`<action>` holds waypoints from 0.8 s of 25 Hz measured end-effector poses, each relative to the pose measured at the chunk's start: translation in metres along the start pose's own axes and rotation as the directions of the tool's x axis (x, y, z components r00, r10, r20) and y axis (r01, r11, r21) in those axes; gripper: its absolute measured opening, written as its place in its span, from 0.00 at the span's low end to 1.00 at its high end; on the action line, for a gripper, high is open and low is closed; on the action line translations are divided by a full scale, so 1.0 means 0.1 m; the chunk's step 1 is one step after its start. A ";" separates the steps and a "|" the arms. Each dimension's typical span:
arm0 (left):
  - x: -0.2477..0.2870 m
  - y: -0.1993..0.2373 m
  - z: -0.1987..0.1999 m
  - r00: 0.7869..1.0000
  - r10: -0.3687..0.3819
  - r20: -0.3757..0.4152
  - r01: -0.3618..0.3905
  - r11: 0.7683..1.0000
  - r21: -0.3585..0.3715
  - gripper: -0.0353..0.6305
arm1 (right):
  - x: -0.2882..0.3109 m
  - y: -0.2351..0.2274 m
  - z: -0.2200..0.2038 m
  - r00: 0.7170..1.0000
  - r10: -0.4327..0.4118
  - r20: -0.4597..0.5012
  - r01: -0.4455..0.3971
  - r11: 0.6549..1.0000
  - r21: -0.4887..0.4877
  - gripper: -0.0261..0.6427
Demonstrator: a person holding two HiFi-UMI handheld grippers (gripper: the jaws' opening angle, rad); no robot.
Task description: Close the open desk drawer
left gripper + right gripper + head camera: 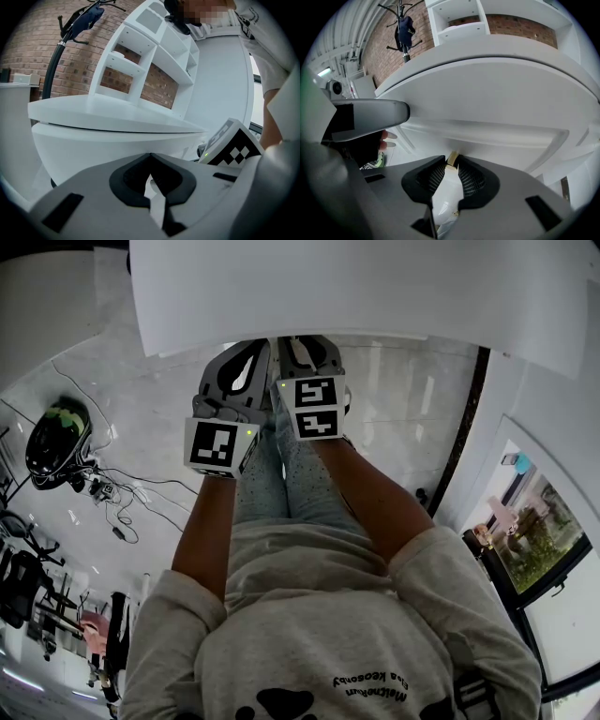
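Head view is showing the person holding the left gripper (246, 367) and right gripper (305, 357) side by side, reaching under the edge of the white surface (375, 287). Left fingers (126, 183) are pressing shut on nothing, while right fingers (473, 180) are sitting closed to a thin slit, empty. The white drawer (497, 133) is lying just beneath the surface's edge, close ahead of the right fingers.
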State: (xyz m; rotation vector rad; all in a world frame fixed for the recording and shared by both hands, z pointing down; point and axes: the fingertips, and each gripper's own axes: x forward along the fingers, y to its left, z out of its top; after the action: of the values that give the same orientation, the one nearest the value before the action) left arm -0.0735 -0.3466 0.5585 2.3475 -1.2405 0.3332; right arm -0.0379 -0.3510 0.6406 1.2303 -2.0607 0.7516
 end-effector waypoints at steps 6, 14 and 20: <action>0.03 0.00 0.04 1.000 0.002 0.002 -0.002 1.000 0.001 0.08 | 0.01 -0.02 0.04 1.000 0.011 -0.003 -0.011 1.000 -0.014 0.19; 0.03 0.09 0.02 1.000 0.007 -0.006 -0.007 1.000 -0.004 0.08 | 0.08 0.03 0.04 0.999 0.010 -0.031 -0.011 0.999 -0.037 0.20; 0.02 0.05 0.02 0.999 0.011 -0.037 -0.011 1.000 0.000 0.08 | 0.03 0.02 0.03 0.998 0.008 -0.063 -0.010 0.999 -0.034 0.20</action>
State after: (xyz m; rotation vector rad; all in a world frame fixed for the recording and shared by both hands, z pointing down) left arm -0.0762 -0.3514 0.5589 2.3249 -1.2360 0.3779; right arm -0.0419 -0.3541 0.6407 1.1651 -2.0212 0.7461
